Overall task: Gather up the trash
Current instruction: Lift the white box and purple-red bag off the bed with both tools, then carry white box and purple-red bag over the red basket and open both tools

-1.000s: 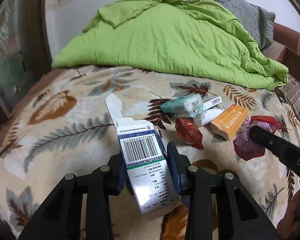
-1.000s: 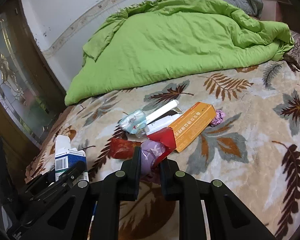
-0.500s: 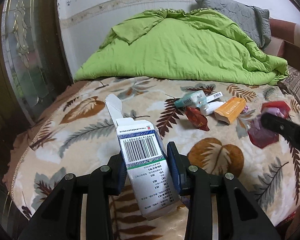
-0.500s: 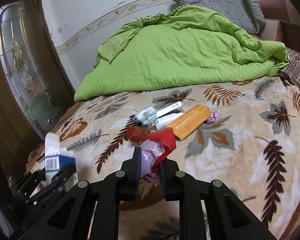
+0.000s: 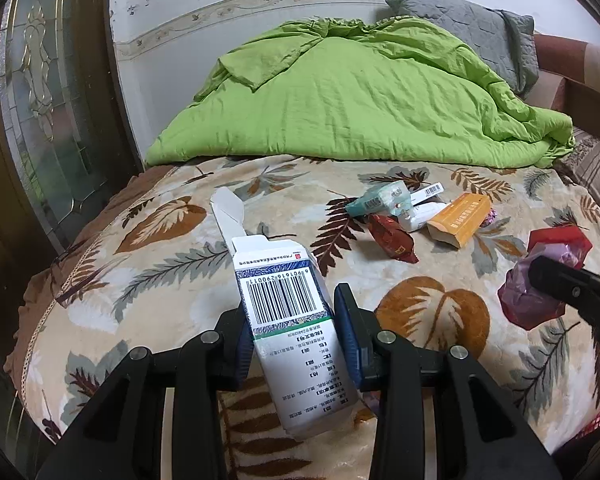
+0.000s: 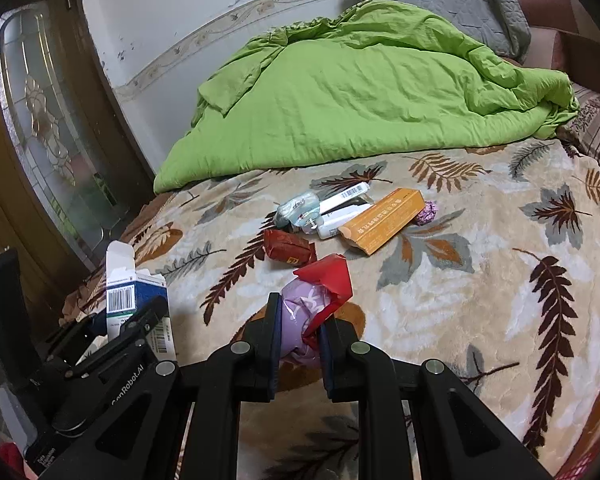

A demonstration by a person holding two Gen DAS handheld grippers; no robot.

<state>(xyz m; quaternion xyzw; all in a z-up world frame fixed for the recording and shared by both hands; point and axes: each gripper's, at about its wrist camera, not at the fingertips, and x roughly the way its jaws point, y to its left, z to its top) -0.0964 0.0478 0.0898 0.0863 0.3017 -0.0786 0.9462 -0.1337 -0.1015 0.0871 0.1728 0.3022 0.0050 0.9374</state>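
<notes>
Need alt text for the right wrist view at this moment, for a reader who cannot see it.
The right claw grips a crumpled purple and red wrapper above a leaf-patterned blanket. At left, the left claw holds a white and blue carton; beyond lie an orange box, more wrappers and a green quilt.

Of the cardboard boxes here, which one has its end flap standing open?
The white and blue barcode box gripped in the left tool; its flap sticks up. The orange box lies on the blanket.
</notes>
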